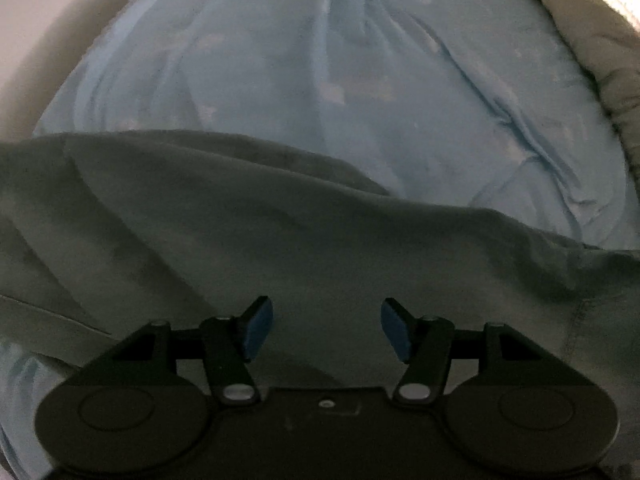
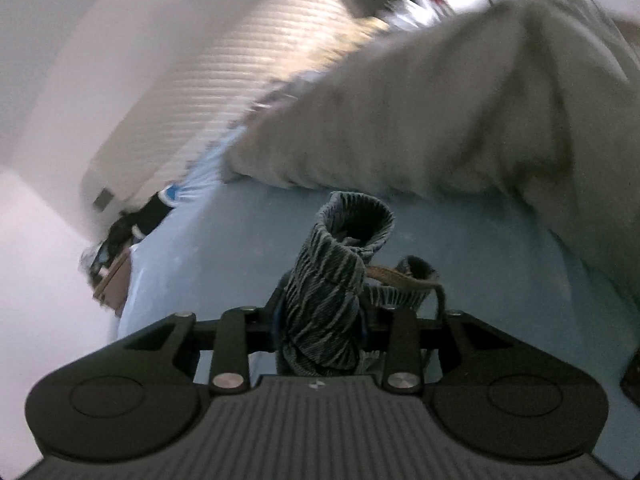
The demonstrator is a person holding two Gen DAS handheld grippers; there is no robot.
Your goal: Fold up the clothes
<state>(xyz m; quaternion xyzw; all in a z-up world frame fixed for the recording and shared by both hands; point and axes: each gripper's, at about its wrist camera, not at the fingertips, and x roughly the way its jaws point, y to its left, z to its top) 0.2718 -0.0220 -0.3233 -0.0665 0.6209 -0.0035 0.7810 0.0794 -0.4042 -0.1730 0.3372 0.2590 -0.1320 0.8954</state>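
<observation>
So the left gripper (image 1: 327, 330) is pointing almost straight down over a dark grey-green garment (image 1: 280, 248) that's spread across the near part of the bed. Its blue pads (image 1: 258, 330) are spread apart with nothing between them, just the fabric below, so that one is released. Past the garment's far edge you get the light blue sheet (image 1: 320, 80) with faint pale patches on it, wrinkled toward the right side. A grey quilted blanket (image 1: 592, 52) runs along the bed's far right edge.

The right gripper (image 2: 320, 320) is clenched on a striped grey ribbed piece of clothing (image 2: 332, 280), which is bunched up between the fingers and sticks up out of them with a round open cuff at the top (looks like a sock or a sleeve end, can't tell which). A second open end pokes out just to its right. Behind it is the same blue sheet (image 2: 460, 260), and a big rumpled grey blanket (image 2: 420, 120) lies heaped along the far side. The background there is blurry: a white wall, ribbed blinds (image 2: 240, 80) and some clutter at the bed's left edge.
</observation>
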